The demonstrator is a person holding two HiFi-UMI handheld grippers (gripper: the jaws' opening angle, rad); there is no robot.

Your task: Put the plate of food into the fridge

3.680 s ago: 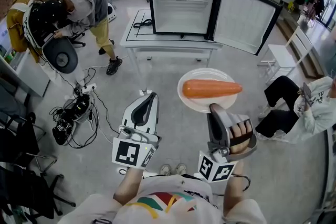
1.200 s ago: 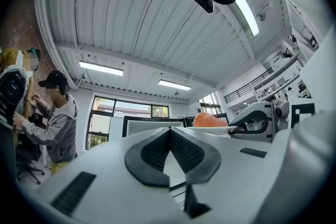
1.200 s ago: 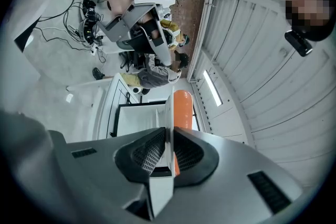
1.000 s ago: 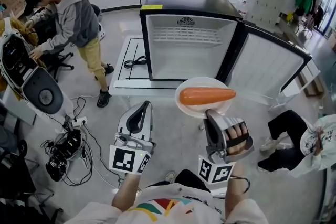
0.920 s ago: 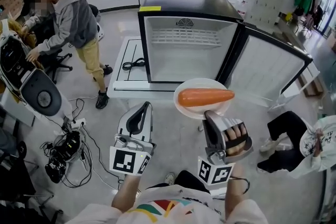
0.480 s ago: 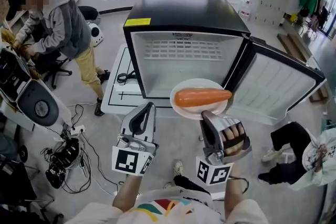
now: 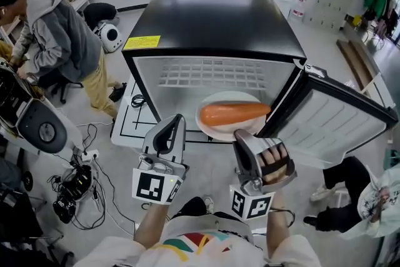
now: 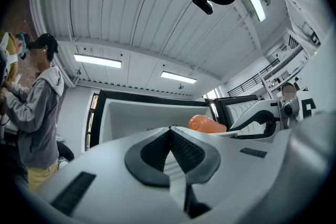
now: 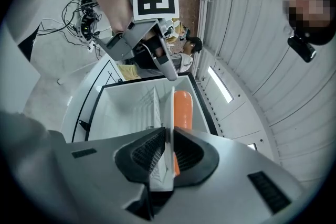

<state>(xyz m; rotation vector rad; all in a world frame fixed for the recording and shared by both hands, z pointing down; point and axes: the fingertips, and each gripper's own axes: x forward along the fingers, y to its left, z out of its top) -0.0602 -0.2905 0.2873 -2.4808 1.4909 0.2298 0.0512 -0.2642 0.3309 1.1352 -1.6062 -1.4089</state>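
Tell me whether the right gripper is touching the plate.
Touching. Its own view shows the plate edge-on, with its rim pinched between both pads of the right gripper and no gap on either side.

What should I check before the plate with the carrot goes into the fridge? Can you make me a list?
1. Is the fridge door open? Ok: it stands wide open on the right.
2. Is the plate held tight? Ok: the right gripper is shut on its rim.
3. Is the carrot safe? Ok: it lies across the plate.
4. Is there room in the fridge? Ok: only a wire shelf shows inside.
5. Is the left gripper out of the way? Ok: it is shut, empty and left of the plate.
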